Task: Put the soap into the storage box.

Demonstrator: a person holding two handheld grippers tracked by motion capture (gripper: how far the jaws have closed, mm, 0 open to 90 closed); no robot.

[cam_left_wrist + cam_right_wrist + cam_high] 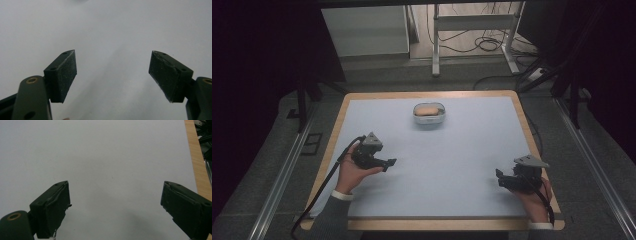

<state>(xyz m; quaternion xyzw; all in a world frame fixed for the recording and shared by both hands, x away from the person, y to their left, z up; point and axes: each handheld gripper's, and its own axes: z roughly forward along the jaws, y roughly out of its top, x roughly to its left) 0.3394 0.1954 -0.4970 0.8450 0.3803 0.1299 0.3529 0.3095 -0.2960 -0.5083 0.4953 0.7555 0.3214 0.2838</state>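
A small clear lidded container point(429, 113) with something orange-tan inside sits at the far middle of the pale mat. My left gripper point(391, 163) is held low at the left of the mat, well short of the container, jaws pointing right. Its own view shows it point(112, 72) open over bare mat, with nothing between the pads. My right gripper point(498, 176) rests near the front right corner, jaws pointing left. It point(115, 207) is open too, empty, above the bare mat.
The pale mat point(452, 165) covers a wooden table whose rim point(535, 150) shows around it; that rim point(197, 165) runs beside the right gripper. Dark floor, metal rails and a desk frame with cables point(482, 42) lie beyond the far edge.
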